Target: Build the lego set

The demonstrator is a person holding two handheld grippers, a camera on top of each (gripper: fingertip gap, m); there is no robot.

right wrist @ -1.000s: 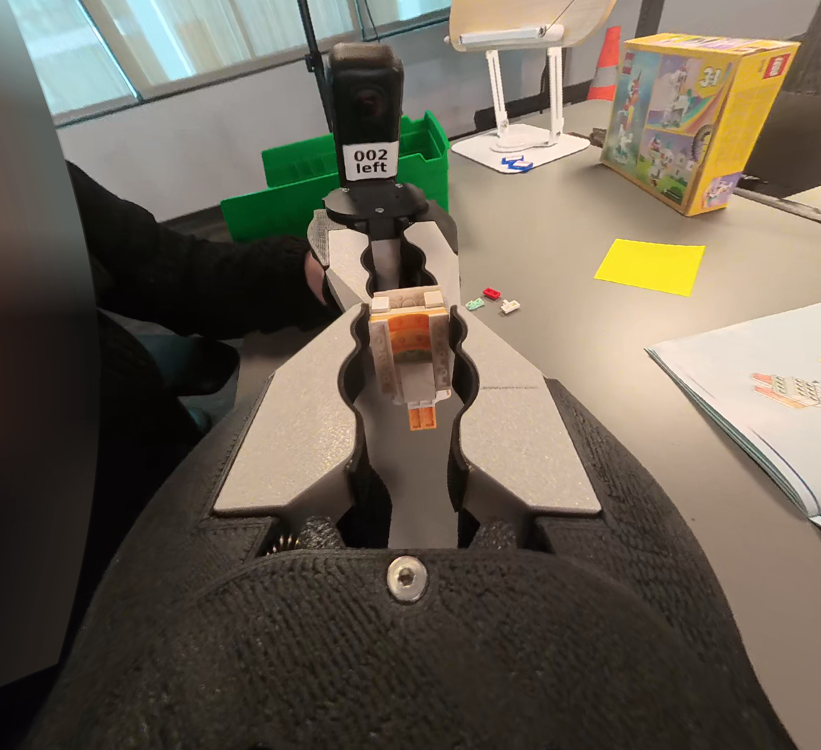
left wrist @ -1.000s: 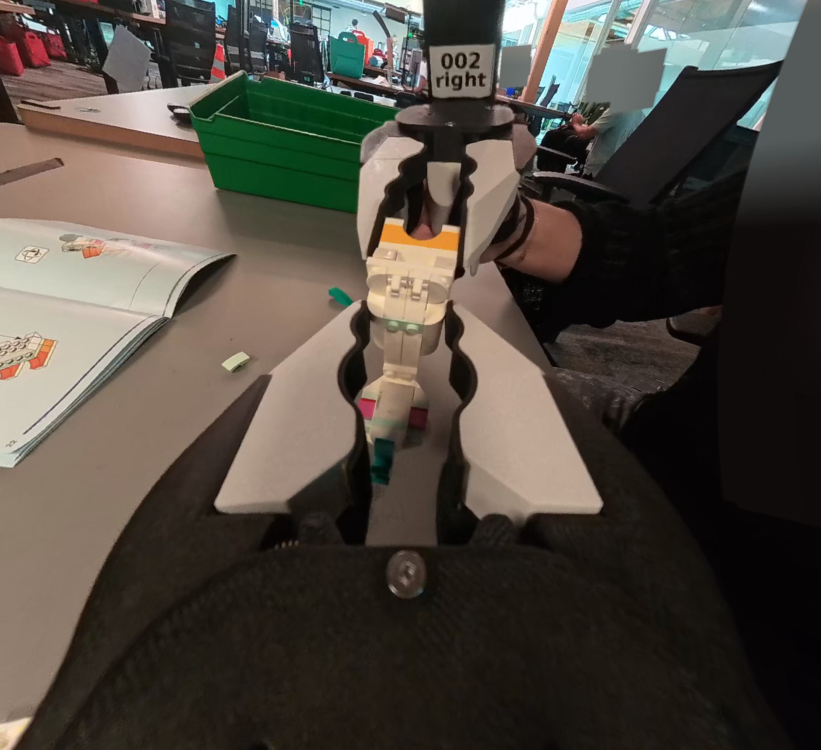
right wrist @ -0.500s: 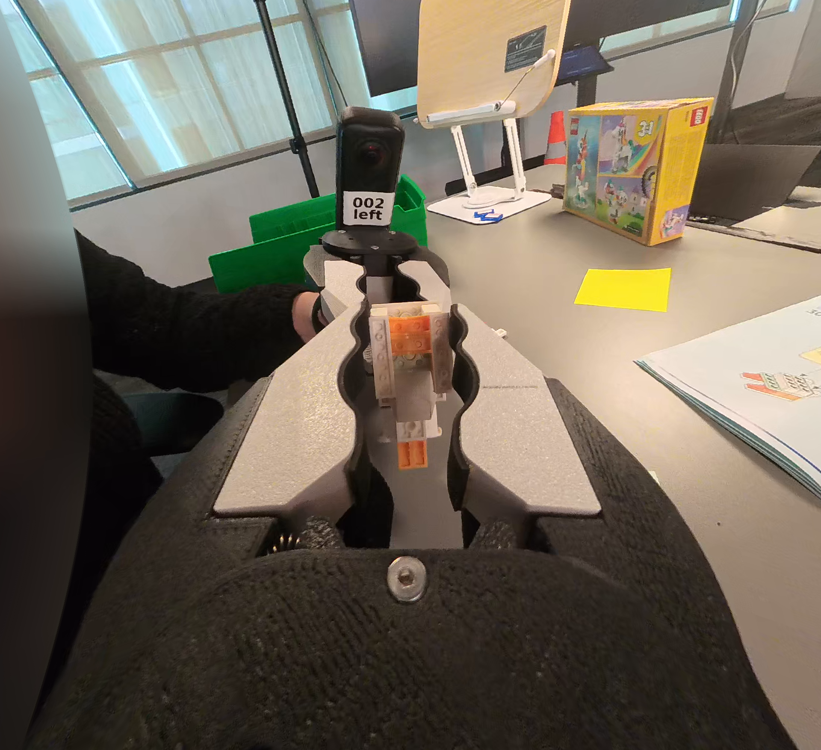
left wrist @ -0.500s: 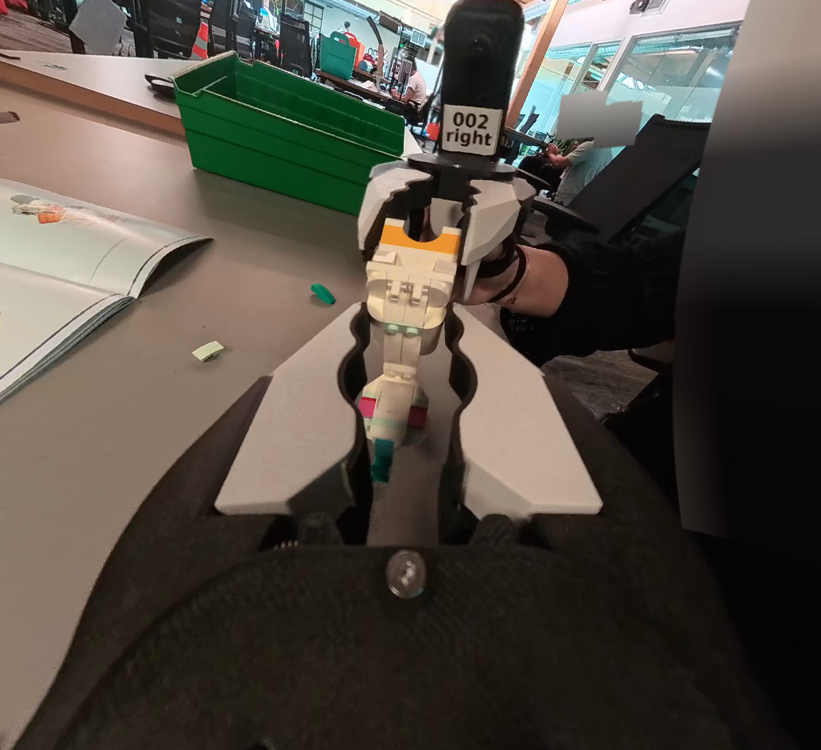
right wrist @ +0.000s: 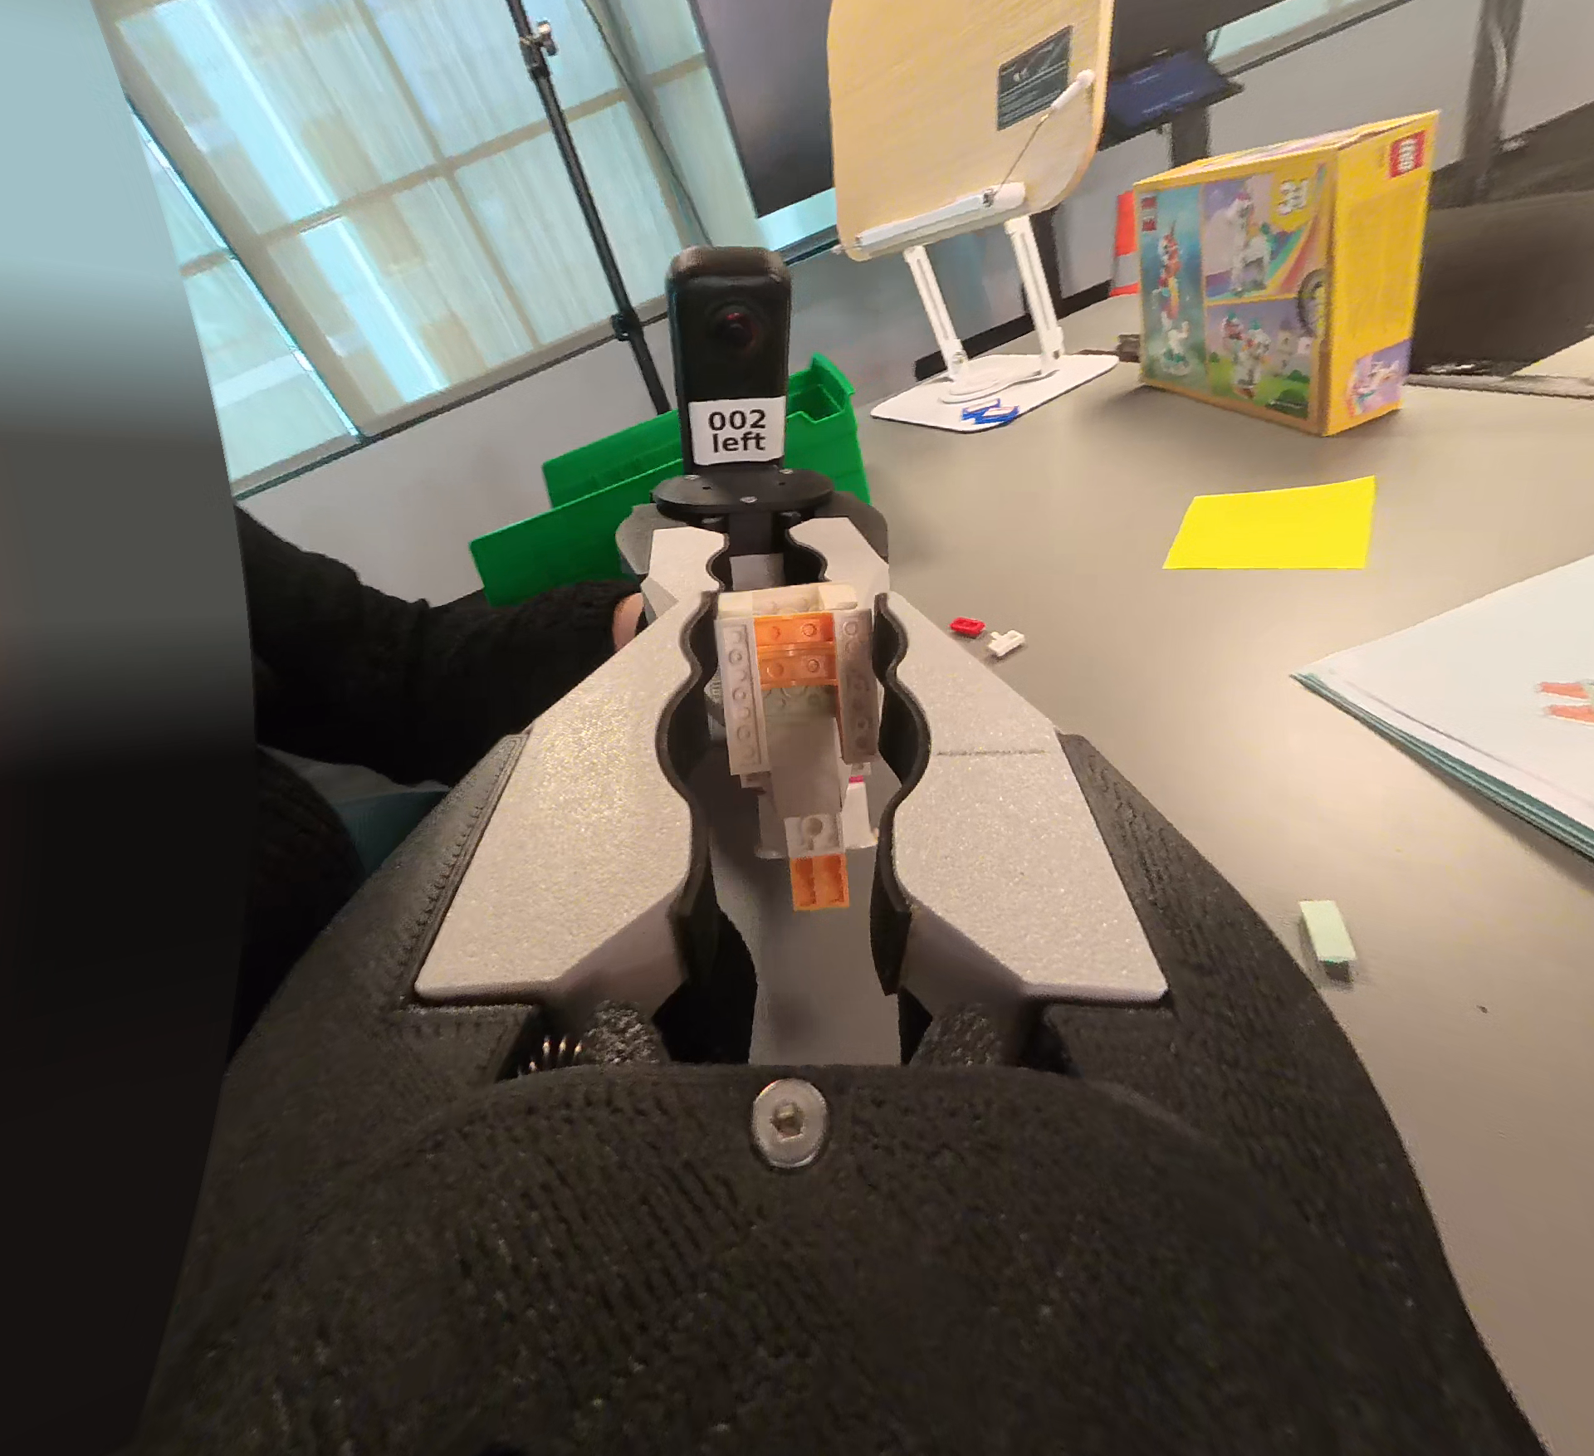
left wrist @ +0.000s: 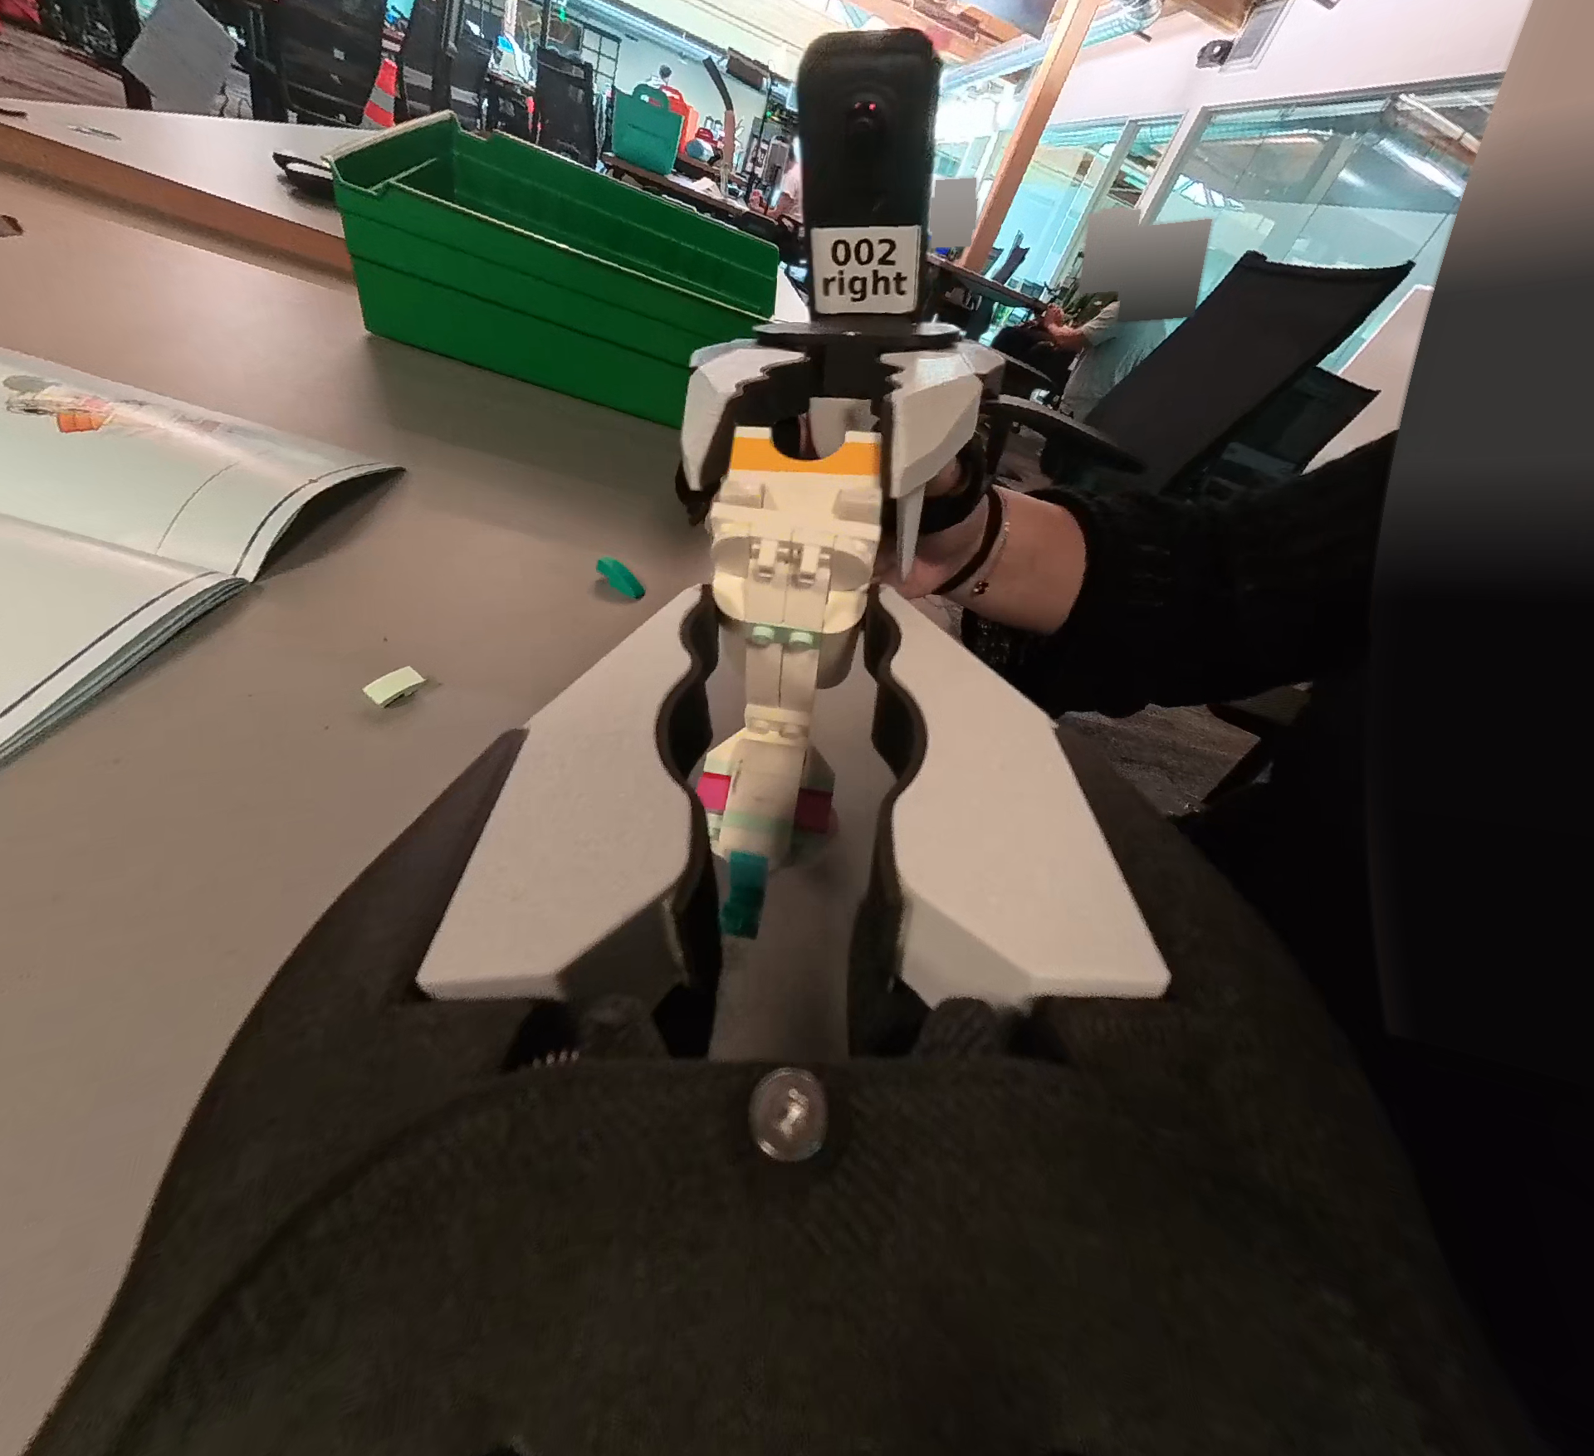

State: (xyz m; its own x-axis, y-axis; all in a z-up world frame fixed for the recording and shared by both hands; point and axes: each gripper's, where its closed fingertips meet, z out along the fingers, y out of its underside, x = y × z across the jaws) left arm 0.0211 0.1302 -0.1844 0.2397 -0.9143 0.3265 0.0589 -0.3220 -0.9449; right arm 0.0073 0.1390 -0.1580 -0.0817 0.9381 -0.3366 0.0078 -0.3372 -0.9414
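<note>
Gripping lego model (left wrist: 789, 595) (teal underside unseen opposite).

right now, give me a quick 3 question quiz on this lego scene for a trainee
1. True or false: the lego model is gripped by both the left gripper and the right gripper at once.
2. Which colour is the paper square lying flat on the table? A) blue B) yellow C) red
3. Fill in: the stacked bins behind the open instruction booklet are ____ in colour.

Key: 1 true; 2 B; 3 green
</note>
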